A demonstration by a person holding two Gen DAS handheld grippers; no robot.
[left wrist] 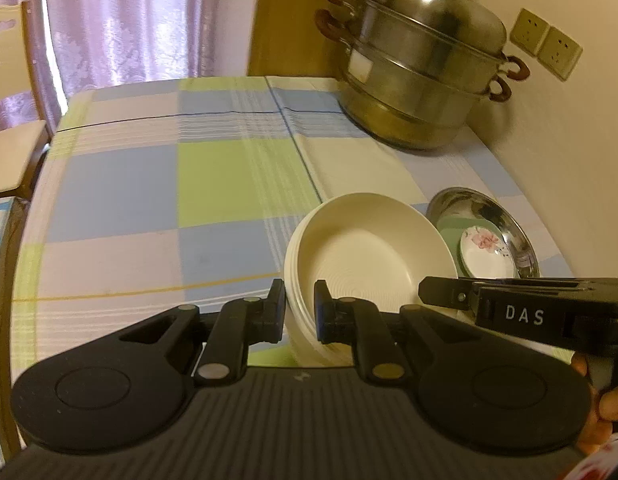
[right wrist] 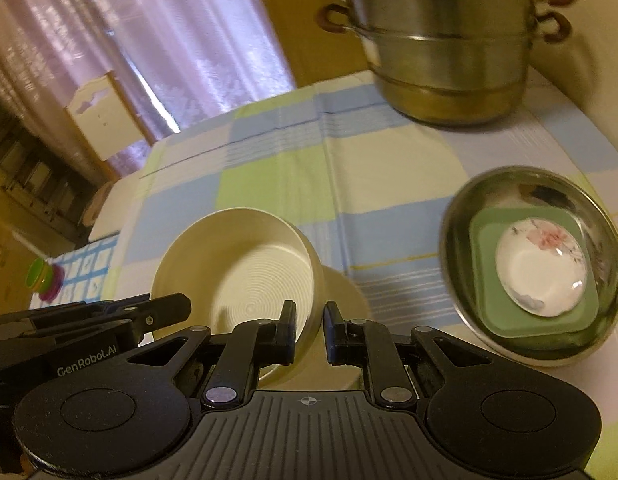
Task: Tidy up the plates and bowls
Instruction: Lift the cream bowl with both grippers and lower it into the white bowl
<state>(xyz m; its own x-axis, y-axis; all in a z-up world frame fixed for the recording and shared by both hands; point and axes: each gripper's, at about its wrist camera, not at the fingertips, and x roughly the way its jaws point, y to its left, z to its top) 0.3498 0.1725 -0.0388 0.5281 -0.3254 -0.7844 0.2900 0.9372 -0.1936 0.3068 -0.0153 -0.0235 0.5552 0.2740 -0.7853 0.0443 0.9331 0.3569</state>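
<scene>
Grippers: left gripper [left wrist: 300, 312] and right gripper [right wrist: 310, 332] each pinched the rim of the cream bowl stack [left wrist: 365, 256] between narrow jaws, one on either side of it.
Left grip: one pad sat outside the stack's near-left rim, the other inside the top bowl.
Right grip: one pad sat inside the top bowl, the other outside the near-right rim.
Stack position: held tilted above the checked tablecloth [left wrist: 149, 200], with a shadow on the cloth beneath it in the right wrist view; just left of the steel basin [right wrist: 461, 216].
Stack look: several round cream bowls nested together, their rims layered at the left edge in the left wrist view; fine concentric ridges ringed the top bowl's floor.
Basin contents: a green square dish [right wrist: 485, 240] lay in the basin, and a small white saucer [right wrist: 541, 264] with a pink flower lay on the dish.
Left view only: a person's fingers [left wrist: 613, 400] under the right gripper's body, and two wall sockets [left wrist: 545, 44] beyond the basin.
Right view only: the whole basin, a stack of bright plastic rings [right wrist: 45, 280] far left of the stack, and dark shelving behind them.
Far from the basin: a tiered steel steamer pot [left wrist: 421, 72] at the table's back corner; a wooden chair [right wrist: 105, 116] and pale purple curtains [left wrist: 129, 20] beyond the far edge.
</scene>
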